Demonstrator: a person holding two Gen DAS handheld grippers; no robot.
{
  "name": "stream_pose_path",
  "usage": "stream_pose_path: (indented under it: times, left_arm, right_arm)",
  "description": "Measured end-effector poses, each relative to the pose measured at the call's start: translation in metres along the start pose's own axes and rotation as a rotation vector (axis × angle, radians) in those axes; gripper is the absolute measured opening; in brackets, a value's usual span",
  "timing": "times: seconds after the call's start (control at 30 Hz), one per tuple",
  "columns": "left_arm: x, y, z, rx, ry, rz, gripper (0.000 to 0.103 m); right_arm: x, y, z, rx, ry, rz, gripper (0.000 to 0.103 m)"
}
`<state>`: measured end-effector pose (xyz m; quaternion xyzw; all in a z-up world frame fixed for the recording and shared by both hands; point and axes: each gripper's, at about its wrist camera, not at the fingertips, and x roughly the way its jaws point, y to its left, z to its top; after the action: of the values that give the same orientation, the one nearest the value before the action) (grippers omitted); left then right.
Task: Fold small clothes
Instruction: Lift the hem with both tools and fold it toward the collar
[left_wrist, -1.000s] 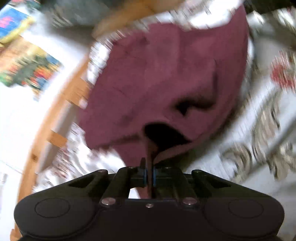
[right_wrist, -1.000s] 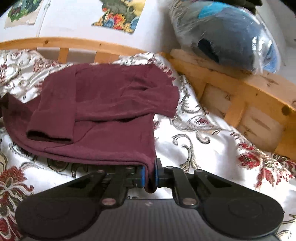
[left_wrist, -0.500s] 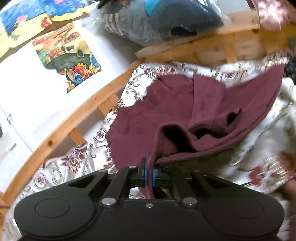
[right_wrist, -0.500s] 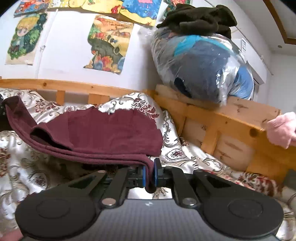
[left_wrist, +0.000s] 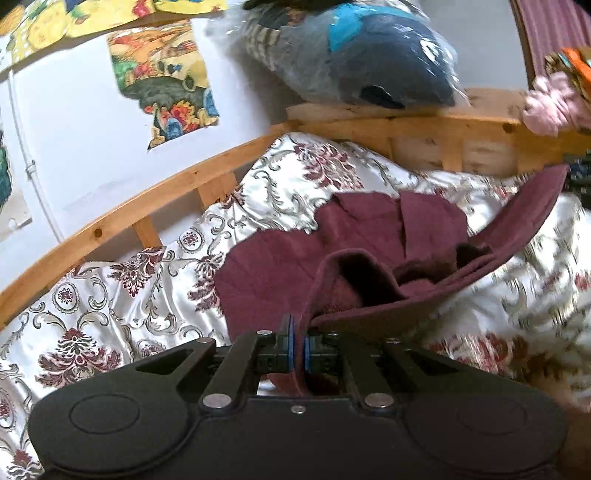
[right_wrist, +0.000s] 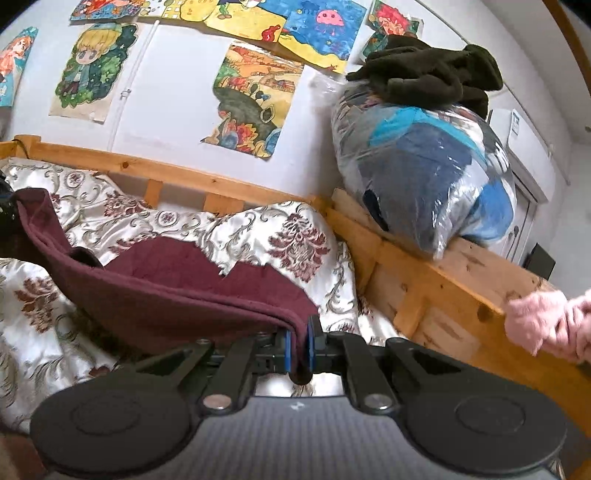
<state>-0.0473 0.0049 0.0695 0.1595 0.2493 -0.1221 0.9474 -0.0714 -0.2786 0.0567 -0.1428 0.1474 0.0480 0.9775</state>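
White wall with bright children's drawings (right_wrist: 251, 99) rises behind a wooden bed frame (right_wrist: 424, 280), and a floral satin bedspread (left_wrist: 122, 302) covers the bed. On the frame's ledge sits a clear plastic bag of clothes (right_wrist: 424, 177) with a dark garment (right_wrist: 428, 74) on top; something pink and fluffy (right_wrist: 546, 325) rests at the frame's right end. A maroon garment (left_wrist: 369, 258) lies partly on the bedspread, its near edge lifted and stretched between the two tools. The left tool (left_wrist: 297, 347) is closed tight on one corner of that edge. The right tool (right_wrist: 298, 347) is likewise clamped on the maroon cloth at the other corner.
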Motion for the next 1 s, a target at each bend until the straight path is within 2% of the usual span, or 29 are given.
stream_pose_path:
  times: [0.13, 0.2, 0.3, 0.37, 0.6, 0.87, 1.0]
  left_arm:
    - [0.027, 0.008, 0.024, 0.074, -0.049, 0.044, 0.006]
    - [0.043, 0.015, 0.037, 0.075, -0.056, 0.056, 0.006]
    - [0.072, 0.029, 0.053, 0.066, -0.045, 0.064, 0.006]
    - [0.096, 0.036, 0.06, 0.097, -0.04, 0.077, 0.006]
    - [0.175, 0.048, 0.065, 0.16, 0.01, 0.148, 0.006]
    - [0.24, 0.063, 0.06, 0.036, 0.07, 0.166, 0.006]
    - [0.251, 0.075, 0.05, -0.017, 0.077, 0.137, 0.006]
  right_arm:
    - [0.036, -0.009, 0.017, 0.036, -0.013, -0.032, 0.01]
    - [0.058, -0.012, 0.027, 0.045, -0.013, -0.046, 0.01]
    - [0.094, -0.013, 0.039, 0.021, -0.005, -0.058, 0.01]
    - [0.122, -0.014, 0.044, 0.02, 0.013, -0.056, 0.01]
    - [0.203, -0.015, 0.05, -0.007, 0.087, -0.025, 0.01]
    - [0.278, -0.006, 0.049, -0.045, 0.148, -0.023, 0.01]
    - [0.301, -0.001, 0.041, -0.03, 0.185, -0.013, 0.01]
